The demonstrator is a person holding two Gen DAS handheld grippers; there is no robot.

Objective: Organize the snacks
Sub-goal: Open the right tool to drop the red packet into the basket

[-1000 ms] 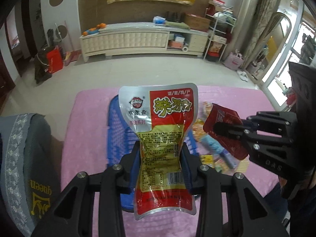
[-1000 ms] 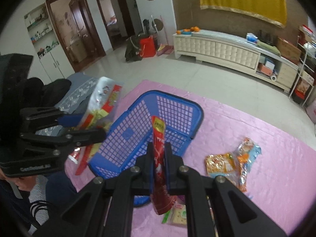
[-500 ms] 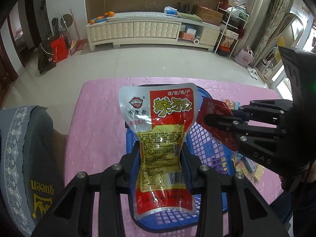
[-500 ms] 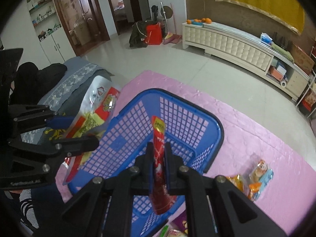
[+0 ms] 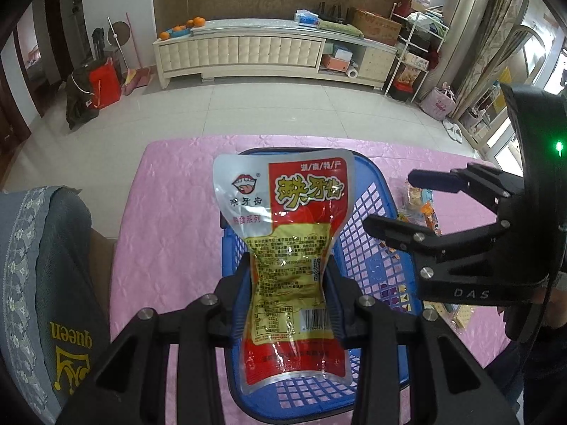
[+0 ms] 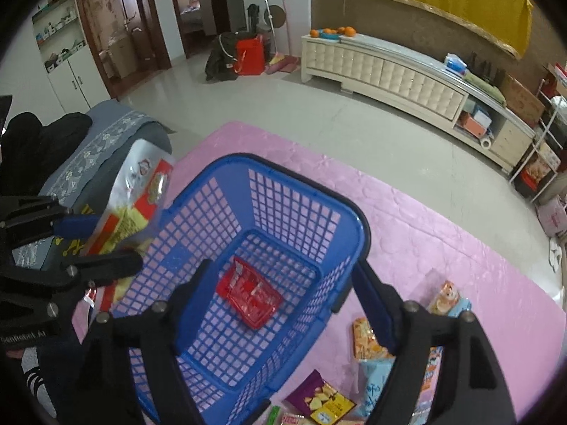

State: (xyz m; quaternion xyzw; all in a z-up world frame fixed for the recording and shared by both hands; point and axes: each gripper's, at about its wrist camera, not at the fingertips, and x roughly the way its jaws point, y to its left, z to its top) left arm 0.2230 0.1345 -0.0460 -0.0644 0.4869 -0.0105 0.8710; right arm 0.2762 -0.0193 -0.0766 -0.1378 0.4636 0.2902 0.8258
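The left gripper point(image 5: 288, 283) pinches a silver and red snack pouch point(image 5: 283, 233) upright above the blue basket point(image 6: 351, 219) on the pink cloth point(image 6: 443, 233). The right gripper point(image 6: 280, 301) hangs over the basket, its jaws opening with nothing between them, and a small red packet point(image 6: 250, 295) lies on the basket floor. More snack packets point(image 6: 368, 340) lie on the cloth just beside the basket.

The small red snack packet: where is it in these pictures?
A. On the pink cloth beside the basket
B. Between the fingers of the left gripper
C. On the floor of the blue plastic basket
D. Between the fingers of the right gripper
C: the small red snack packet lies flat on the lattice floor of the blue plastic basket, below the right gripper, whose jaws are opening with nothing between them.
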